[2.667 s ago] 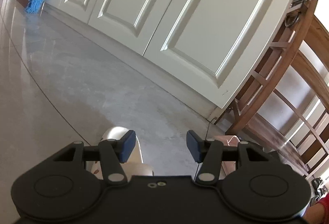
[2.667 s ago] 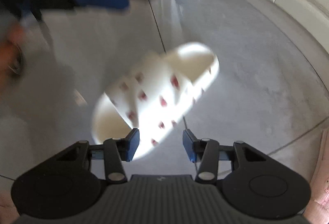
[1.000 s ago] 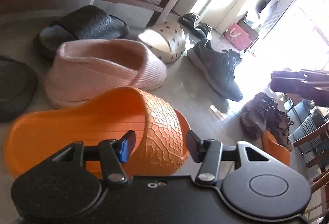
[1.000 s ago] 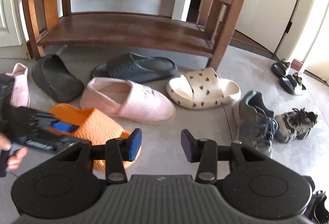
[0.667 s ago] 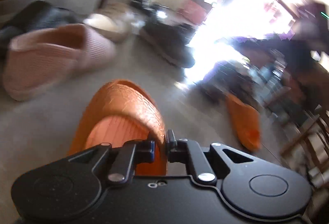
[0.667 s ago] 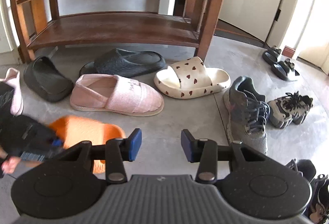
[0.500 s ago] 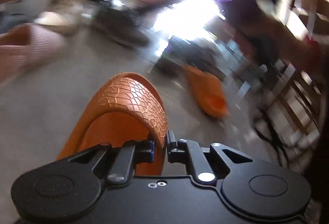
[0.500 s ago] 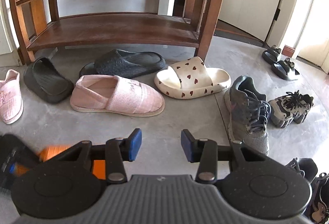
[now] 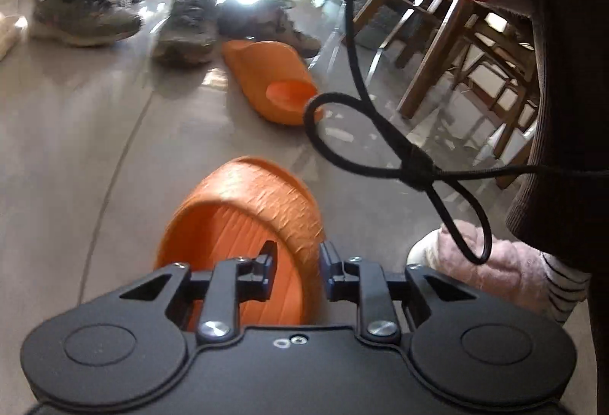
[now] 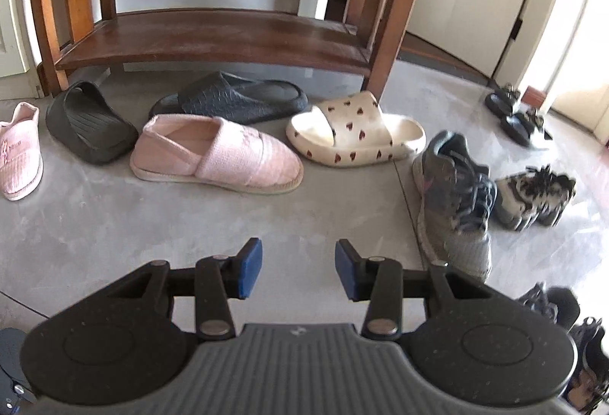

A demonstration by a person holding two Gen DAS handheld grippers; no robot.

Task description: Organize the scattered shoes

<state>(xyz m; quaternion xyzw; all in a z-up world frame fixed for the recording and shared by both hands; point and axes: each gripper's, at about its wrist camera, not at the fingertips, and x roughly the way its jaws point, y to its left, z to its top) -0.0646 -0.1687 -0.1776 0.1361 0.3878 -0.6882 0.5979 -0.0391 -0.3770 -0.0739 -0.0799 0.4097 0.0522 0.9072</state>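
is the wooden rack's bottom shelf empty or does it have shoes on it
Empty: the wooden rack's bottom shelf shows bare wood, and the shoes lie on the floor.

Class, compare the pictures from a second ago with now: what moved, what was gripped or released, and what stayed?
The left gripper carried the orange slide away from the pink slipper toward its mate; its fingers clamped the strap and have just been opening around it. The right gripper stayed open; the shoes by the rack stayed put.
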